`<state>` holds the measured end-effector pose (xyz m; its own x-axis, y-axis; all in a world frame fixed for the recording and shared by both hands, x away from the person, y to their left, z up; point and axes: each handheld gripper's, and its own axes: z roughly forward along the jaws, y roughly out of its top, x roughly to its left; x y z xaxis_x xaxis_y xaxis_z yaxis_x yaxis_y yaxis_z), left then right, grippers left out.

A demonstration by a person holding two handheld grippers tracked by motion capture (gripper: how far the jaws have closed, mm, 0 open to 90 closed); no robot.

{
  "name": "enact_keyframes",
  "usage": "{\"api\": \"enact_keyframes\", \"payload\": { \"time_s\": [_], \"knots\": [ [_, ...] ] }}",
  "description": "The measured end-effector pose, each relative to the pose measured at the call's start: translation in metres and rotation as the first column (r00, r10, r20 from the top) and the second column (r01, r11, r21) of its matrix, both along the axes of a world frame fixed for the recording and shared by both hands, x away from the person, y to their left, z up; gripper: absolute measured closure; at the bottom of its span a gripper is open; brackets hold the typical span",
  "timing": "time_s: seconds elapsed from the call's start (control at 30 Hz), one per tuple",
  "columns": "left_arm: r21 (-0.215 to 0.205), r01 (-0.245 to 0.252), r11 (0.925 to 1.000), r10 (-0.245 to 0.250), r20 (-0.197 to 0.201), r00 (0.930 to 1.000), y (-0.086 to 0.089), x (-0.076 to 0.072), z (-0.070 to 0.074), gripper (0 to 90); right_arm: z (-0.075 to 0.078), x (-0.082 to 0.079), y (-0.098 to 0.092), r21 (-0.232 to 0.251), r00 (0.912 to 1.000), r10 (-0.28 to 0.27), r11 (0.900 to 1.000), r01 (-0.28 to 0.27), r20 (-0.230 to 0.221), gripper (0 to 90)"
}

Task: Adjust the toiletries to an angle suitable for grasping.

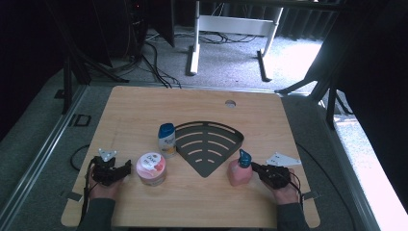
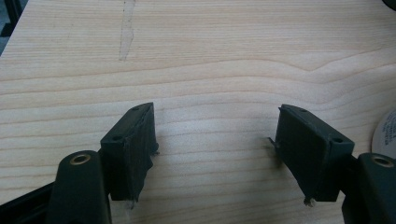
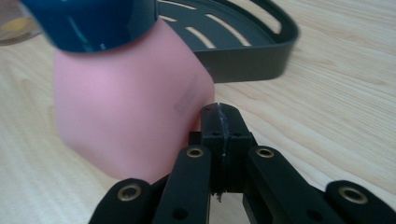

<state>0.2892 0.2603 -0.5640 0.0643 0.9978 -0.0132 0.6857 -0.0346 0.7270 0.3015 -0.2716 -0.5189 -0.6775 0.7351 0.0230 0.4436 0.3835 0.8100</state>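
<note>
Pink bottle point(image 1: 239, 172) with a blue cap stands upright on the wood table point(image 1: 144, 106), at about 4 o'clock from the table's centre — right gripper point(image 1: 255, 167) sits just beside it at its 3 o'clock. Right gripper view: jaws pressed together, pad against pad, nothing between them; the closed tip point(image 3: 219, 109) lies at the bottle's point(image 3: 126, 112) lower side, touching or nearly so — cannot tell which. No grip on the bottle. Dark slotted tray point(image 1: 207, 144), fan-shaped, lies flat near table centre, its right corner close behind the bottle at the bottle's 12 o'clock; in the right gripper view its rim point(image 3: 261, 56) shows just past the pink body, apart from it. Left gripper point(image 1: 126, 167) rests at about 8 o'clock from centre, held in the person's left hand point(image 1: 101, 187). Left gripper view: jaws stand wide apart, bare wood point(image 2: 210, 93) between them, nothing held; pads point(image 2: 135, 140) hang just above the surface. Round jar point(image 1: 151, 168) with a pink-and-white lid stands just beside the left gripper at its 3 o'clock, not touching; a sliver of its lid point(image 2: 385, 135) shows at the edge of the left gripper view. Small bottle point(image 1: 167, 139) with a blue top stands upright at the jar's 1 o'clock, right against the tray's left edge. Right hand point(image 1: 285, 190) grips the right tool from below, cable trailing off.
</note>
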Motion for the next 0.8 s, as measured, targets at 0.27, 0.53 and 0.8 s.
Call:
{"api": "enact_keyframes", "payload": {
  "time_s": [0.27, 0.53, 0.8],
  "knots": [
    [0.0, 0.0, 1.0, 0.0, 0.0, 1.0, 0.0, 0.0, 0.0, 29.6, -0.001, -0.014, 0.014, 0.011, 0.9967, 0.081, 0.997, -0.081, -0.003, 90.0],
    [0.0, 0.0, 1.0, 0.0, 0.0, 1.0, 0.0, 0.0, 0.0, 29.6, -0.002, -0.011, 0.024, -0.044, 0.9975, 0.071, 0.996, -0.071, 0.0, 89.7],
    [0.0, 0.001, 1.0, -0.001, 0.0, 1.0, 0.0, 0.0, 0.0, 29.6, -0.005, 0.009, 0.033, -0.031, 0.9954, 0.093, 0.995, -0.094, -0.022, 90.0]
  ]
}}
